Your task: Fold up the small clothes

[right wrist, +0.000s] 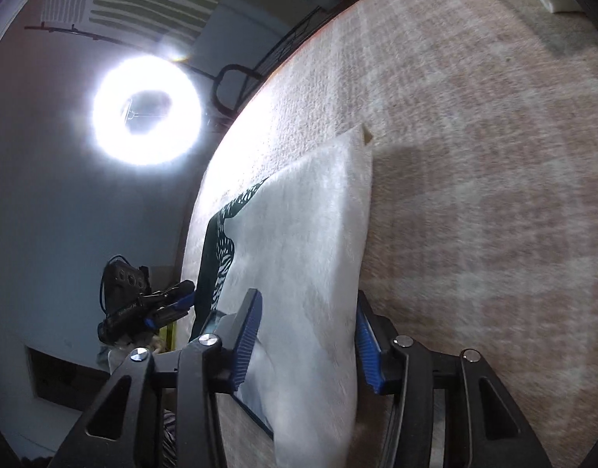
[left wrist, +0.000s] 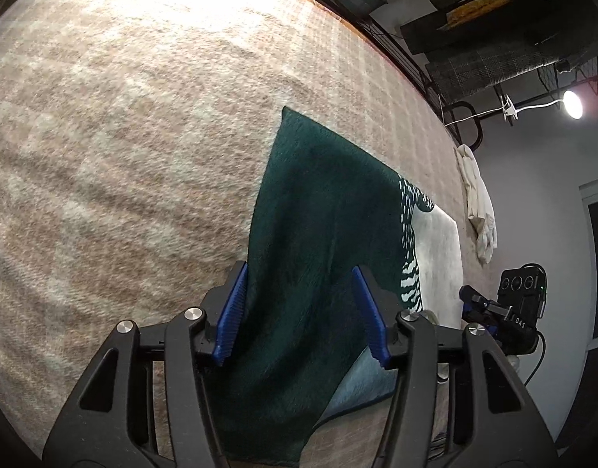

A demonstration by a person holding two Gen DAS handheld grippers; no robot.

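Surface: a fuzzy, woolly plaid blanket (left wrist: 123, 156) in beige and cream covers everything under your work.
Garment, left part: the small cloth (left wrist: 310, 234) is dark green, plush, with a straight edge and a sharp far corner; it lies on the blanket.
Left hand-held gripper (left wrist: 304, 312): your ribbed blue pads (left wrist: 232, 312) stand part-way apart, with the green fabric lying between them; I cannot tell whether they touch it.
Garment, middle: a band of white flecks on green divides the two colours.
Garment, right part: white, soft and fleecy, with a small tag at the far corner.
Right hand-held gripper (right wrist: 304, 335): your jaws are part-way apart astride the white edge; contact with the pads cannot be judged.
Background: a ring light (right wrist: 146, 111) glares beyond the blanket's edge.
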